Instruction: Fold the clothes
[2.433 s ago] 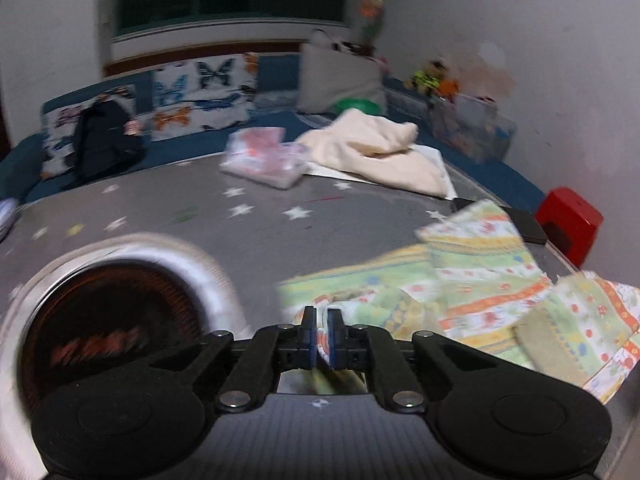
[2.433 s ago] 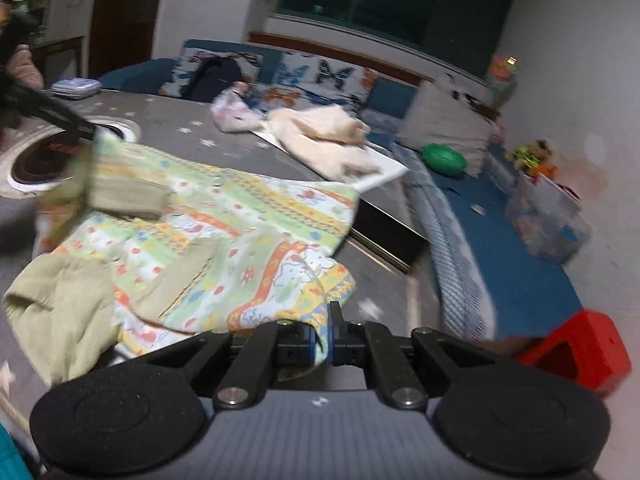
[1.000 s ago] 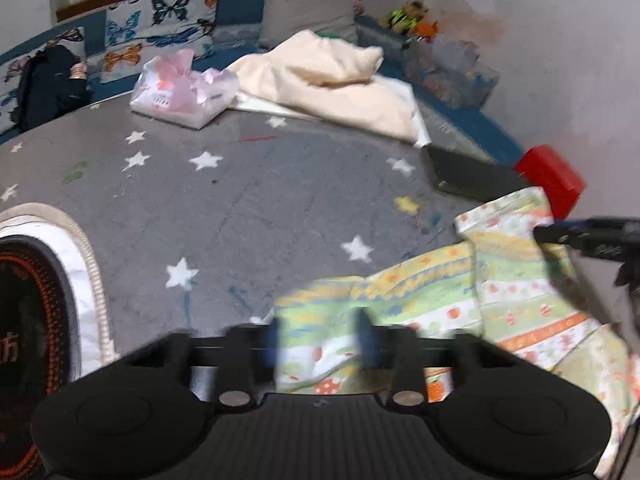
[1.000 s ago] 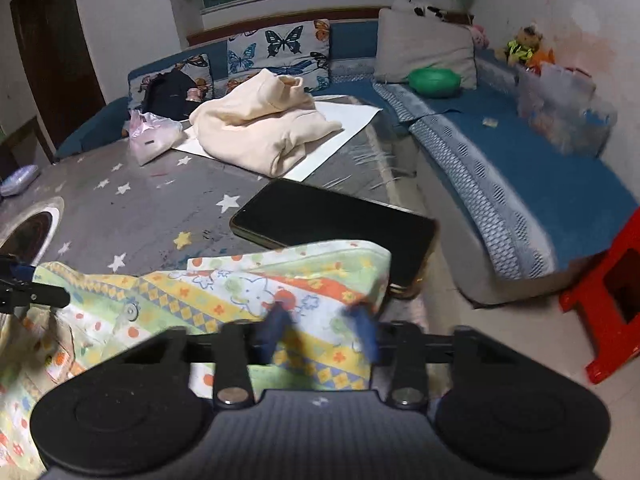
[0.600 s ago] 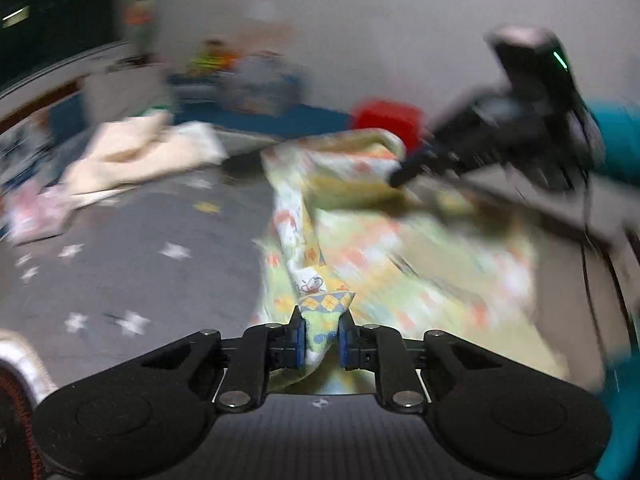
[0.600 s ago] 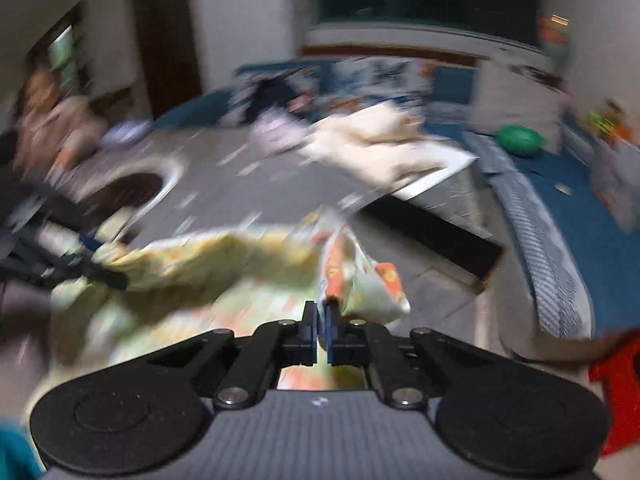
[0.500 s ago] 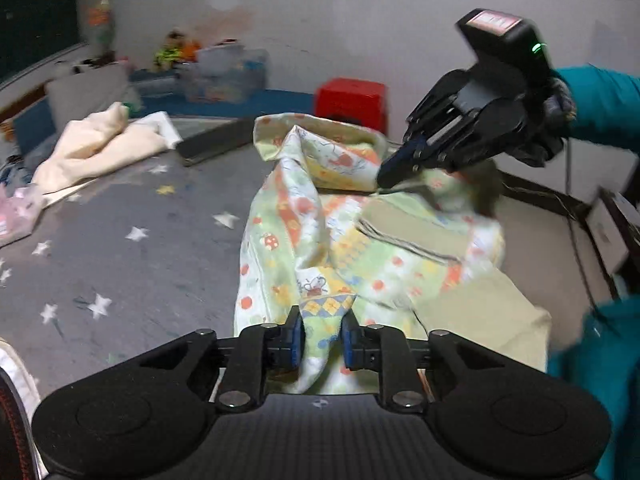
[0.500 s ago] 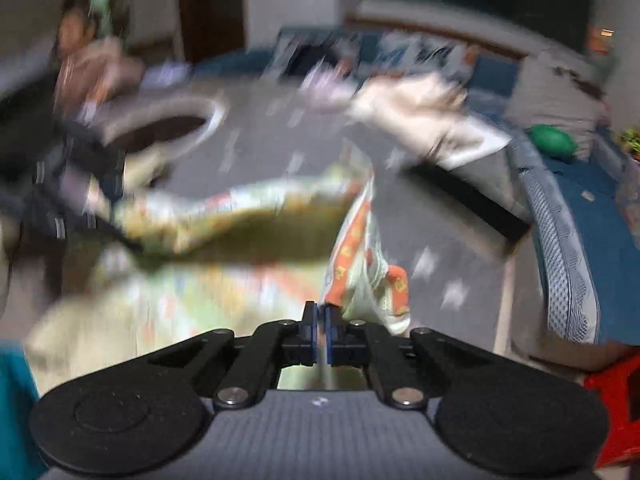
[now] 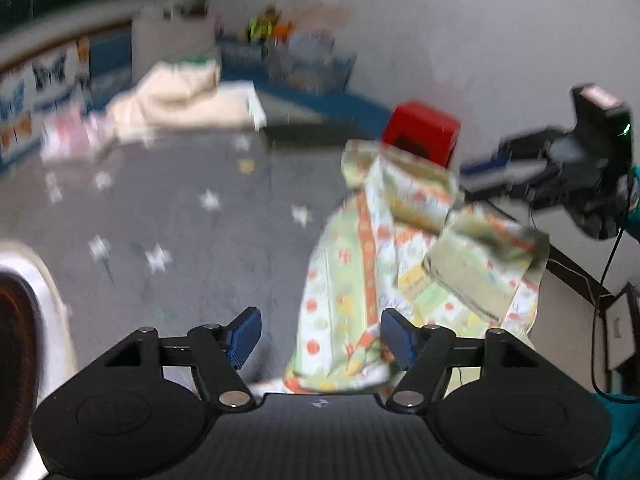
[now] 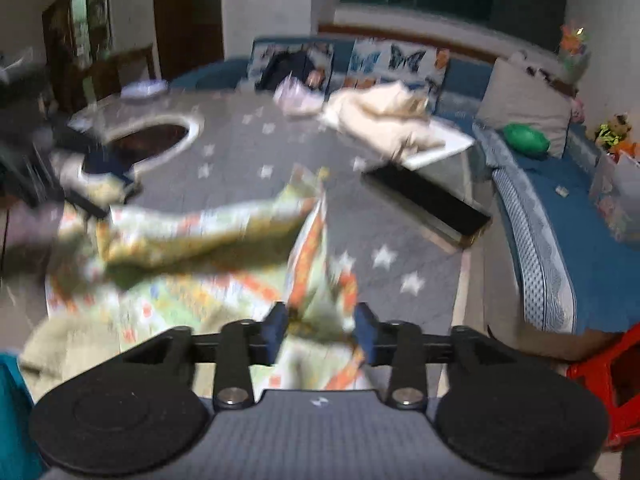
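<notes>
A small patterned garment (image 9: 384, 248), light green with orange and yellow prints, lies bunched on the grey star-printed table (image 9: 180, 208). My left gripper (image 9: 320, 336) is open, and the garment's near edge lies between its blue pads, nearer the right one. My right gripper (image 10: 322, 330) is open too, with a fold of the same garment (image 10: 200, 236) loose between its pads. The right gripper also shows in the left wrist view (image 9: 560, 168) beyond the garment. Both views are motion-blurred.
A cream garment (image 10: 384, 120) lies on a white sheet at the table's far side. A black tablet (image 10: 424, 200) lies by the table edge. A round inset burner (image 10: 152, 136) is at left. A red stool (image 9: 420, 132) and a blue sofa (image 10: 560, 216) stand beyond the table.
Both grippers were shut on the garment half a second ago and have opened. The garment has dropped onto the table in a loose bunch.
</notes>
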### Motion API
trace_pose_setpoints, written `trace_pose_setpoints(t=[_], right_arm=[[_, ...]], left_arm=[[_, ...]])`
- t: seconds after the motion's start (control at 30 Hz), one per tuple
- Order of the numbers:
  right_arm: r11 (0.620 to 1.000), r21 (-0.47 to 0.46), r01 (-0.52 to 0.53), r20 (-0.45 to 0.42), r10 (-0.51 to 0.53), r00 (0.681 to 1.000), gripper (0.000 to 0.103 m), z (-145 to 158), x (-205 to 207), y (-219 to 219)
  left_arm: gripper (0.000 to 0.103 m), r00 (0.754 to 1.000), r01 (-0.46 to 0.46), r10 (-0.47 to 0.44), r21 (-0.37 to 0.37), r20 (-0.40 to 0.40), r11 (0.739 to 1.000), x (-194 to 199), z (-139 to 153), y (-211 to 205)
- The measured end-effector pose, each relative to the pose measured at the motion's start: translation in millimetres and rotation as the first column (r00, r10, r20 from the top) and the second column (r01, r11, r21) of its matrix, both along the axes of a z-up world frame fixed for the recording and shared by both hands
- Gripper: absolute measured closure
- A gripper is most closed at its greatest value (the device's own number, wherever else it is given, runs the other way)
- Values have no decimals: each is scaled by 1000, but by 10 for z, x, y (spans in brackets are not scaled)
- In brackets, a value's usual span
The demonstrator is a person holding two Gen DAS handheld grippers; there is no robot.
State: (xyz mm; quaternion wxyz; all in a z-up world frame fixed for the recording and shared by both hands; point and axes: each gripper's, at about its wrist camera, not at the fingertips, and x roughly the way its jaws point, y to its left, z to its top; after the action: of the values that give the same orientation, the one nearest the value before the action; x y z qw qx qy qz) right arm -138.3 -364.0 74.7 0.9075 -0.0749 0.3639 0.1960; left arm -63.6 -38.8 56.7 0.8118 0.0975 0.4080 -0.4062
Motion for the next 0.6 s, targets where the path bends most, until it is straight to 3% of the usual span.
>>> trace_pose_setpoints(t=[0.07,0.13,0.17,0.2,0.23,0.3,0.37,0.53,0.6], right_arm=[[999,27,18,12,-18,1000,50,40,71,-23],[999,43,22,-22,-22,1000,50,-14,217,-5],[999,41,12,-49,-10,999,52,-62,292,23],[1000,28,-6,-71,8,997,59,-109,356,73],[1000,5,-28,-79,28,996,76,-141,400,147],[996,-50,-69,-73,65,995,87,-154,484,311],[990,-99,-99,-35,96,995,91,-88,570,475],[966,-212,-150,71,168,983,101,86,882,914],[960,-238,-149,106,178,978,101,130,1018,1060]], left_arm=[[36,999,22,-21,34,-26,999,15,-91,-86],[53,999,32,-31,54,-21,998,23,-114,-123],[55,999,33,-32,57,-12,998,29,-97,-112],[65,999,34,-33,59,-4,998,36,-80,-102],[74,999,34,-35,61,5,998,42,-63,-91],[84,999,21,-23,62,28,998,72,-9,-34],[91,998,-7,3,60,58,998,119,64,58],[97,983,-137,122,106,136,985,331,119,317],[97,981,-176,168,76,101,981,409,142,429]])
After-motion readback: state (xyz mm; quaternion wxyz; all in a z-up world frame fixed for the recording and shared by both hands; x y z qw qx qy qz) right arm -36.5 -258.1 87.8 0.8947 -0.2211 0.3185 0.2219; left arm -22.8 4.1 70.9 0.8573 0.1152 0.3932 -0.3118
